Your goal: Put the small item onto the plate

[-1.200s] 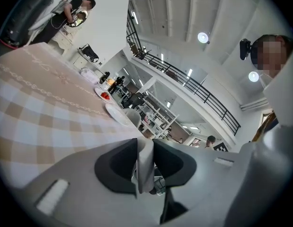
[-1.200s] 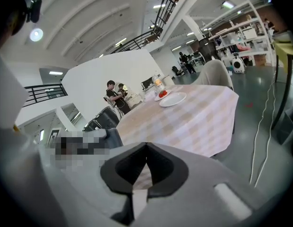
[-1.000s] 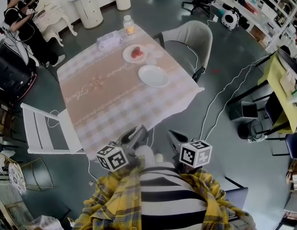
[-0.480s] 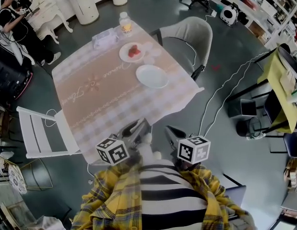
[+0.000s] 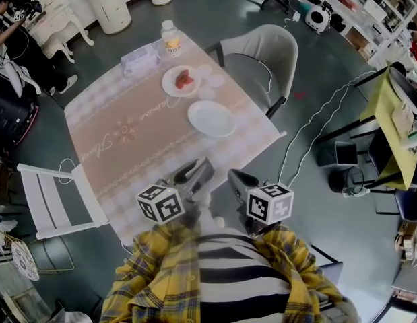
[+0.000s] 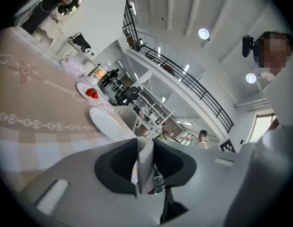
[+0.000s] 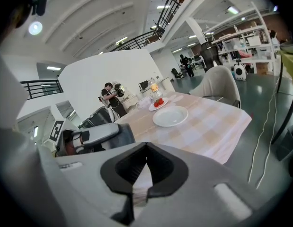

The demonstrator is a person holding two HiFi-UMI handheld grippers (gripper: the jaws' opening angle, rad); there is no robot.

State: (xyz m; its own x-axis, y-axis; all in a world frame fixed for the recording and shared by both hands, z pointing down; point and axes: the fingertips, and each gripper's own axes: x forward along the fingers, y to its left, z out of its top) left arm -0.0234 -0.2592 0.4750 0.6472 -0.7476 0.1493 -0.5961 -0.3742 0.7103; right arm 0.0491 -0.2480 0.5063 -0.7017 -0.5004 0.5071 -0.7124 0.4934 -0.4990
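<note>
Several small red fruits (image 5: 183,79) lie on a small white plate at the far side of the checked table (image 5: 120,147). Nearer stands an empty white plate (image 5: 211,118). My left gripper (image 5: 198,169) hovers at the table's near edge, its jaws together with nothing between them. My right gripper (image 5: 235,177) hangs just off that edge, also shut and empty. The left gripper view shows its own gripper (image 6: 145,148), the fruits (image 6: 92,93) and the empty plate (image 6: 106,123) far ahead. Beyond my right gripper (image 7: 143,173), the right gripper view shows the empty plate (image 7: 170,116) and the fruits (image 7: 158,102).
A bottle (image 5: 170,38) and a tissue box (image 5: 139,59) stand at the table's far end. A grey chair (image 5: 259,56) sits at the right side, a white chair (image 5: 53,197) at the left. Cables (image 5: 309,126) run over the floor. A person (image 5: 13,25) stands far left.
Both grippers have edged forward toward the table's near edge, the left one now over the cloth. The table sits a little further left in the head view. Jaws unchanged.
</note>
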